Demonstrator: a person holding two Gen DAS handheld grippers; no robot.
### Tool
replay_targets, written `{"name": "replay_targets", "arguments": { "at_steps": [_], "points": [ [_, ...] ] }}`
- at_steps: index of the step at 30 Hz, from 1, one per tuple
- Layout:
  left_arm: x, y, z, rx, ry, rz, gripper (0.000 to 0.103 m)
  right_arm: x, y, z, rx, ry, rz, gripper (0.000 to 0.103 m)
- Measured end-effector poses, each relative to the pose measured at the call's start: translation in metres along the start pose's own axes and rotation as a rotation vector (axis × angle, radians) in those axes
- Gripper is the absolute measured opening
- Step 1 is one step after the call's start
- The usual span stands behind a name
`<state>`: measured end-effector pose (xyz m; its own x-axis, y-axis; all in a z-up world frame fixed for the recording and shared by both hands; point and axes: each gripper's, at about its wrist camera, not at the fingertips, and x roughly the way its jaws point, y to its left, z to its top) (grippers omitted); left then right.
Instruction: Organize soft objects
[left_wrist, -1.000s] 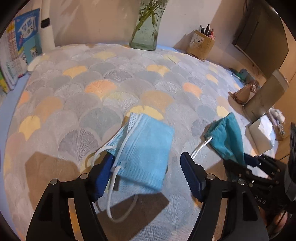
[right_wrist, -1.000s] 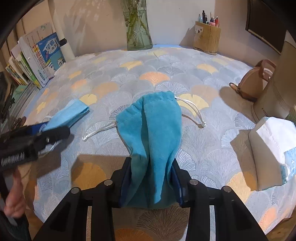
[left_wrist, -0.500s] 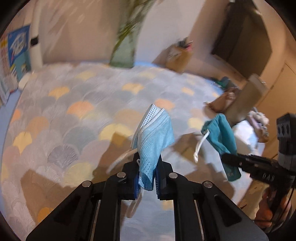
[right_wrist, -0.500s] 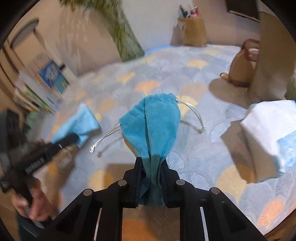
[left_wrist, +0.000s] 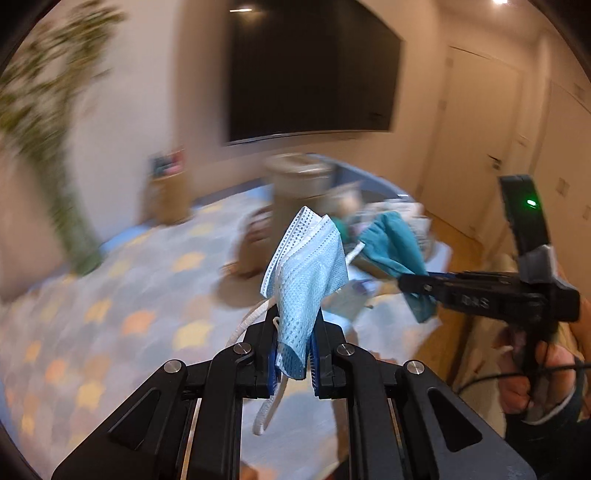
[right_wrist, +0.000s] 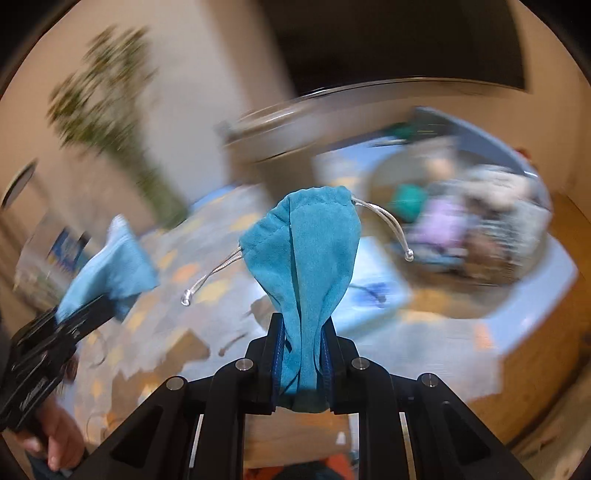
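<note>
My left gripper (left_wrist: 293, 363) is shut on a light blue face mask (left_wrist: 306, 280) and holds it up above the patterned table (left_wrist: 110, 314), its white ear loop hanging below. My right gripper (right_wrist: 303, 363) is shut on a teal drawstring pouch (right_wrist: 310, 254) with white cords, also held in the air. The pouch and right gripper show in the left wrist view (left_wrist: 391, 245), to the right of the mask. The mask and left gripper show in the right wrist view (right_wrist: 114, 254), at the left.
A blurred round basket (right_wrist: 532, 236) holding soft items sits at the table's far right. A white packet (right_wrist: 373, 291) lies on the table before it. A tall beige container (left_wrist: 299, 184), a vase with greenery (left_wrist: 70, 221) and a pen holder (left_wrist: 168, 199) stand behind.
Both grippers have lifted higher off the table with the mask and pouch and swung to the right, toward the basket. The views are now motion-blurred.
</note>
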<state>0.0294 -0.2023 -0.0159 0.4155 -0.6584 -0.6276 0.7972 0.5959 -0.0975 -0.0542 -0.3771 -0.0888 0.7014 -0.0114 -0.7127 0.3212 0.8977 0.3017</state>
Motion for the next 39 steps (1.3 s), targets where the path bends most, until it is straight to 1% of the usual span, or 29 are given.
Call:
{"name": "replay_targets", "arguments": {
  "at_steps": [3,4,6,7,8,9,11,14,16,19,20,21,22,23,24,25,26,27,29,30,34,37,39],
  "points": [
    [0.023,-0.040,0.029,0.027,-0.009,-0.063,0.010,-0.023,-0.052,0.013,0.096,-0.053,-0.022,0.017],
    [0.029,-0.050,0.038,0.035,-0.018,-0.056,0.010,-0.030,-0.066,0.018,0.118,-0.074,-0.033,0.017],
    [0.043,-0.069,0.055,0.070,-0.049,0.006,0.010,-0.040,-0.085,0.033,0.141,-0.109,-0.063,0.017],
    [0.055,-0.078,0.065,0.077,-0.052,0.010,0.010,-0.047,-0.095,0.042,0.152,-0.133,-0.083,0.018],
    [0.067,-0.083,0.075,0.062,-0.042,-0.012,0.010,-0.051,-0.104,0.049,0.159,-0.149,-0.094,0.018],
    [0.080,-0.086,0.085,0.039,-0.038,-0.015,0.010,-0.057,-0.112,0.060,0.171,-0.172,-0.110,0.017],
    [0.097,-0.090,0.099,0.011,-0.047,0.003,0.010,-0.064,-0.124,0.078,0.192,-0.207,-0.140,0.018],
    [0.131,-0.091,0.115,-0.021,-0.038,0.000,0.010,-0.069,-0.142,0.105,0.253,-0.253,-0.183,0.018],
    [0.149,-0.095,0.117,-0.021,-0.028,0.010,0.011,-0.062,-0.151,0.124,0.281,-0.244,-0.183,0.018],
    [0.173,-0.101,0.113,0.004,-0.008,0.058,0.011,-0.034,-0.156,0.148,0.291,-0.172,-0.151,0.018],
    [0.178,-0.104,0.112,0.018,-0.013,0.077,0.014,-0.026,-0.155,0.154,0.283,-0.150,-0.150,0.018],
    [0.179,-0.107,0.110,0.031,-0.020,0.083,0.014,-0.016,-0.154,0.159,0.273,-0.127,-0.153,0.018],
    [0.184,-0.110,0.109,0.049,-0.018,0.084,0.021,-0.009,-0.154,0.162,0.268,-0.106,-0.155,0.020],
    [0.187,-0.112,0.109,0.062,-0.007,0.085,0.038,-0.002,-0.154,0.165,0.270,-0.081,-0.157,0.022],
    [0.190,-0.114,0.108,0.071,0.007,0.088,0.044,0.006,-0.155,0.167,0.270,-0.049,-0.153,0.032],
    [0.191,-0.113,0.106,0.071,0.018,0.083,0.056,0.012,-0.157,0.169,0.269,-0.020,-0.142,0.052],
    [0.191,-0.111,0.104,0.068,0.019,0.071,0.065,0.015,-0.157,0.169,0.268,-0.010,-0.132,0.060],
    [0.190,-0.111,0.102,0.065,0.016,0.057,0.066,0.014,-0.160,0.168,0.269,-0.014,-0.123,0.063],
    [0.183,-0.112,0.097,0.071,0.023,0.023,0.066,0.008,-0.164,0.163,0.272,-0.027,-0.130,0.063],
    [0.178,-0.113,0.096,0.077,0.027,0.002,0.066,0.004,-0.166,0.159,0.285,-0.038,-0.115,0.063],
    [0.153,-0.117,0.085,0.106,0.012,-0.056,0.066,-0.013,-0.174,0.146,0.353,-0.069,-0.003,0.063],
    [0.118,-0.119,0.070,0.134,-0.006,-0.051,0.066,-0.027,-0.163,0.134,0.334,-0.090,-0.019,0.063],
    [0.095,-0.108,0.060,0.138,-0.026,-0.037,0.066,-0.036,-0.151,0.125,0.303,-0.102,-0.028,0.064]
  ]
}}
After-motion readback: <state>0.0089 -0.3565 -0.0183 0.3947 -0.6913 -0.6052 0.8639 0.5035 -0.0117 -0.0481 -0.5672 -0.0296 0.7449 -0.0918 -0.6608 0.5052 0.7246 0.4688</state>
